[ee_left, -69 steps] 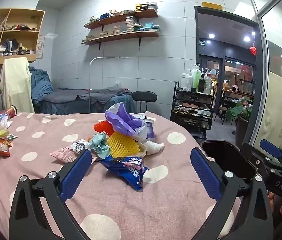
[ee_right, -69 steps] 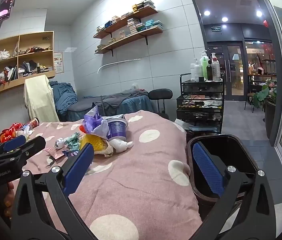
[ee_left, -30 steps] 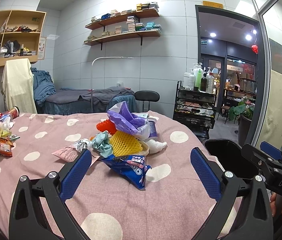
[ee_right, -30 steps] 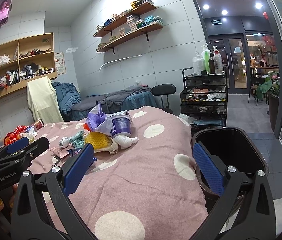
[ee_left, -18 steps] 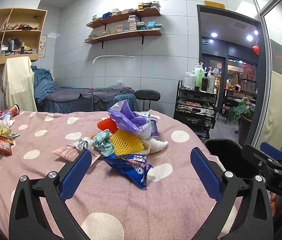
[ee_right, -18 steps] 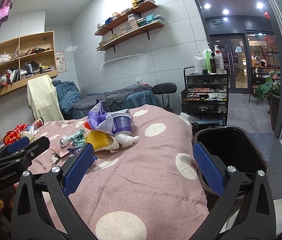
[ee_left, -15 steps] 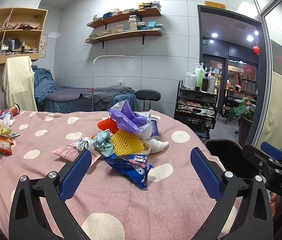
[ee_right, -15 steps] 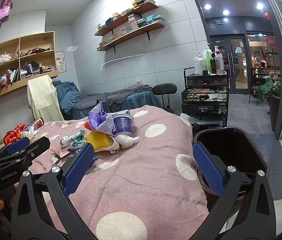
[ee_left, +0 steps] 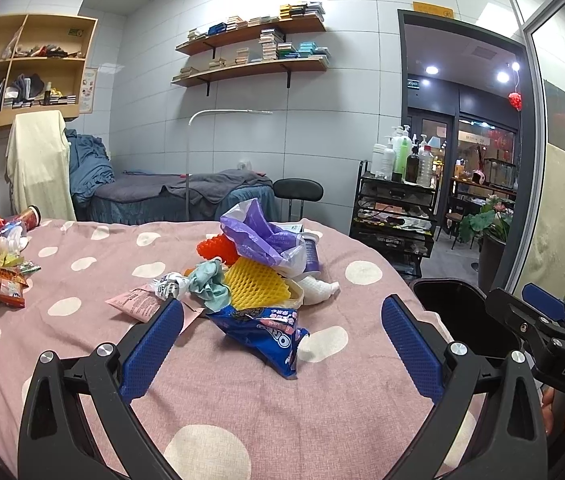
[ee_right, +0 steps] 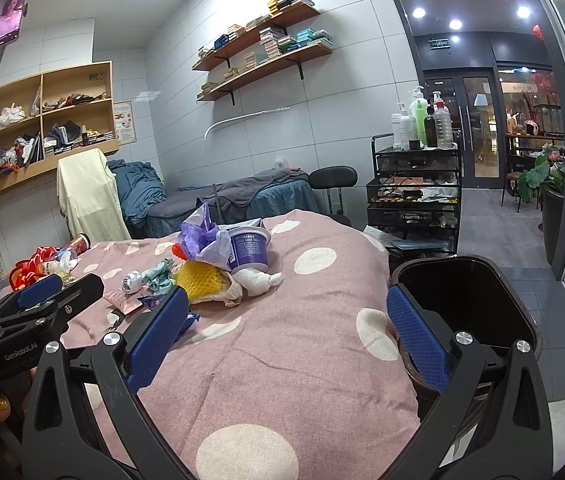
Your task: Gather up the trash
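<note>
The left tool (ee_left: 280, 330) is spread wide with nothing between its ribbed blue pads, and so is the right tool (ee_right: 288, 326), whose body reads "DAS". Just beyond the left tool lies a crinkled blue Oreo wrapper (ee_left: 263, 331), long axis slanting toward the black bin (ee_right: 468, 304). Behind the wrapper sit yellow foam netting (ee_left: 256, 284) and a purple-labelled cup (ee_right: 248, 249) on the pink dotted surface (ee_left: 242, 408).
</note>
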Demonstrator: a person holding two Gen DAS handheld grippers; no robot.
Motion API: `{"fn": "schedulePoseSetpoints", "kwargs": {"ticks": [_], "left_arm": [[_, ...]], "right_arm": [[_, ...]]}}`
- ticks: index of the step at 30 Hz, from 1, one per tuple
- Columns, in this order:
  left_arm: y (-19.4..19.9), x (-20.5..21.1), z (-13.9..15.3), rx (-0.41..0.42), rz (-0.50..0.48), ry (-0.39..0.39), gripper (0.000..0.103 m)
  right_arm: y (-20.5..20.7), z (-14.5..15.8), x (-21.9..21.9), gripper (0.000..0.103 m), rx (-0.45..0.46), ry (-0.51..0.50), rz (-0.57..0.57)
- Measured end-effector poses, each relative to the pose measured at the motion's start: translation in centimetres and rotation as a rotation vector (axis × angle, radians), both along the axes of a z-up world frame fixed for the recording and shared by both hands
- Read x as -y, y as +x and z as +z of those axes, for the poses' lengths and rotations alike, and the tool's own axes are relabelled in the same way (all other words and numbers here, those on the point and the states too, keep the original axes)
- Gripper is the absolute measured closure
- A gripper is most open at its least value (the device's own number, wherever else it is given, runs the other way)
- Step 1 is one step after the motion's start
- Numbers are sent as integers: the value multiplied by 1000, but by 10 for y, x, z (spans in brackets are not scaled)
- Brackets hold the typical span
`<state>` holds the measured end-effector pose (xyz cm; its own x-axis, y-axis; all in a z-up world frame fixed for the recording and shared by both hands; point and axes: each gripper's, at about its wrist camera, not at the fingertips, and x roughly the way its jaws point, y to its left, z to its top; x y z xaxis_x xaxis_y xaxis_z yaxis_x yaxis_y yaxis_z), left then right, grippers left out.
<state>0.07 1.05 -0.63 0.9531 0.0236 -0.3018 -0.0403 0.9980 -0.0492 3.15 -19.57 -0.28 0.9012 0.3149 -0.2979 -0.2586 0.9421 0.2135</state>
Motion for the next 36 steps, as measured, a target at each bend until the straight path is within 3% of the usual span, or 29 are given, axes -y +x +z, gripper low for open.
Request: {"fn": "schedulePoseSetpoints", "kwargs": {"ticks": [26, 30, 36], "left_arm": [[-8, -2, 0, -9, 18, -5, 5], [-3, -9, -3, -50, 21, -22, 5], [10, -44, -16, -164, 64, -62, 5]], "right_arm": [[-2, -4, -7, 5, -20, -14, 37], [9, -3, -19, 5, -54, -46, 94], [44, -7, -49, 5, -187, -56, 257]]}}
